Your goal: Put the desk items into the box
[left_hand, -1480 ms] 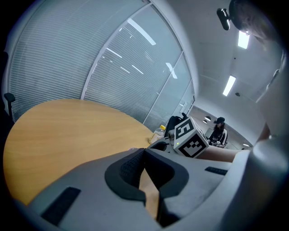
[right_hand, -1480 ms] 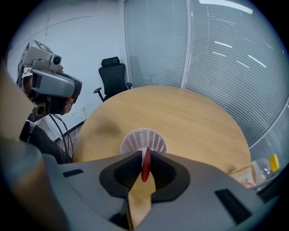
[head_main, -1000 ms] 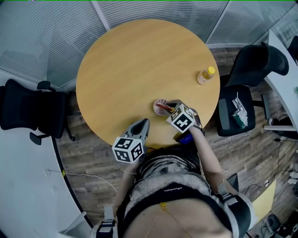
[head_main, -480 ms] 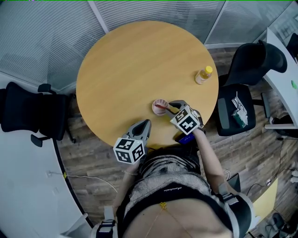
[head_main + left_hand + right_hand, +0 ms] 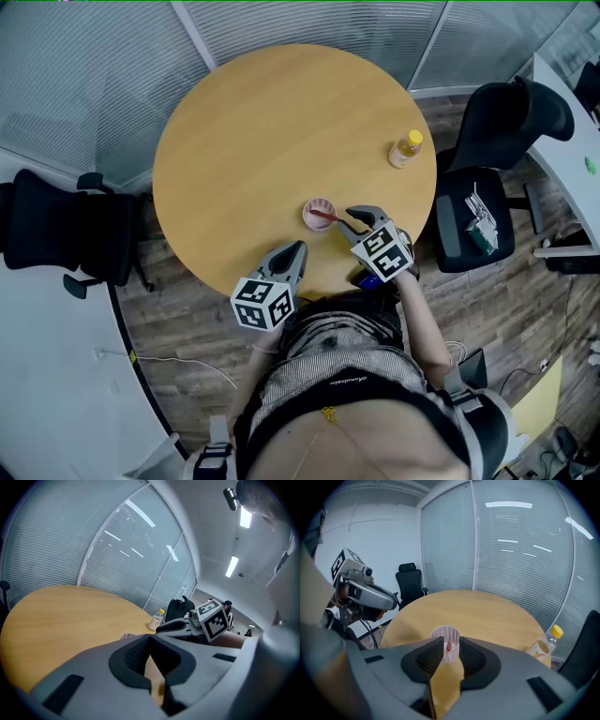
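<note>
Right gripper (image 5: 451,641) parted before cup (image 5: 320,215); left gripper (image 5: 150,638) closed

The round table (image 5: 262,141) has a smooth, matt, light wood-look top. The small cup (image 5: 320,215) is translucent ribbed plastic, and the bottle (image 5: 405,150) at far right is clear plastic. The left gripper (image 5: 150,637) and right gripper (image 5: 451,641) have matt grey plastic shells with black, finely textured pads (image 5: 429,658).

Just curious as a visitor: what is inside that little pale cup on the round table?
A thin red item stands slanted in the cup, its top leaning over the rim. What it is cannot be told, and the cup's wall hides anything lying at the bottom.
</note>
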### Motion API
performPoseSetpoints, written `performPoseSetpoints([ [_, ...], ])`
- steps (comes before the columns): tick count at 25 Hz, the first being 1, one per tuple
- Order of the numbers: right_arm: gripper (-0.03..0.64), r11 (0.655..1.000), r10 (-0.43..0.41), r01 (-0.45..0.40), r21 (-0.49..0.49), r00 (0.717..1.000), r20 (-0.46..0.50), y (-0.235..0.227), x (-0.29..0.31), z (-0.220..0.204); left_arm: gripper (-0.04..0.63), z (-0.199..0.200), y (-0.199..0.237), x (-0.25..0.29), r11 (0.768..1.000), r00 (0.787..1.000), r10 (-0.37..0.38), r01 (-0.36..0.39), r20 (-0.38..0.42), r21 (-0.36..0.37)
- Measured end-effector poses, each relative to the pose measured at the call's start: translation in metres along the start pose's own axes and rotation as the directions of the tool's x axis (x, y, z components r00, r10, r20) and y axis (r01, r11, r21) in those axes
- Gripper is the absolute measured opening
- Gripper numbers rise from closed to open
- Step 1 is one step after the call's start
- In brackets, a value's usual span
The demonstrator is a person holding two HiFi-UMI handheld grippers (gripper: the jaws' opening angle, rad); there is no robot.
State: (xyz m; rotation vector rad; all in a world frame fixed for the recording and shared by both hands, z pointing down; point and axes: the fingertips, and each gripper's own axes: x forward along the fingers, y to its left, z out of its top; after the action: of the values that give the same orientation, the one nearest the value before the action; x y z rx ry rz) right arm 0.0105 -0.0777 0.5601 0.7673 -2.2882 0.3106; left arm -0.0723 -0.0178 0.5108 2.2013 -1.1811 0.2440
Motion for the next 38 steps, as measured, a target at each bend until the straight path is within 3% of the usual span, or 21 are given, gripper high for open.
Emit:
performPoseSetpoints([
  [5,0.069,1.000,-0.006,0.006,0.013,1.000,0.022,0.005,-0.015,-0.001,0.018,-0.002,-0.006,0.001,1.000,1.000,-0.010,0.010,-0.003,0.002],
  [12,0.037,0.998,0.067,-0.066,-0.010,0.997,0.033,0.031,-0.024,-0.004,0.018,-0.003,-0.015,0.002,0.999,0.999,-0.036,0.036,0.006,0.009],
  [17,0.034,0.993,0.115,-0.114,-0.018,0.989,0.095,0.050,-0.030,0.002,0.018,0.001,-0.028,0.004,0.998,0.997,-0.069,0.068,0.030,0.019],
  [23,0.034,0.989,0.145,-0.144,-0.021,0.959,0.242,0.064,-0.046,0.028,0.018,0.018,-0.043,-0.002,0.994,0.990,-0.107,0.104,0.088,0.034],
  [28,0.034,0.989,0.132,-0.149,0.017,0.915,0.380,0.069,-0.063,0.058,0.018,0.037,-0.051,-0.013,0.991,0.983,-0.118,0.108,0.144,0.074],
  [35,0.034,0.995,0.095,-0.102,-0.009,0.886,0.453,0.073,-0.087,0.084,0.018,0.059,-0.056,-0.032,0.985,0.975,-0.100,0.069,0.197,0.158],
  [38,0.034,0.997,0.069,-0.073,-0.010,0.876,0.477,0.070,-0.096,0.095,0.018,0.070,-0.059,-0.038,0.985,0.965,-0.112,0.076,0.235,0.156],
])
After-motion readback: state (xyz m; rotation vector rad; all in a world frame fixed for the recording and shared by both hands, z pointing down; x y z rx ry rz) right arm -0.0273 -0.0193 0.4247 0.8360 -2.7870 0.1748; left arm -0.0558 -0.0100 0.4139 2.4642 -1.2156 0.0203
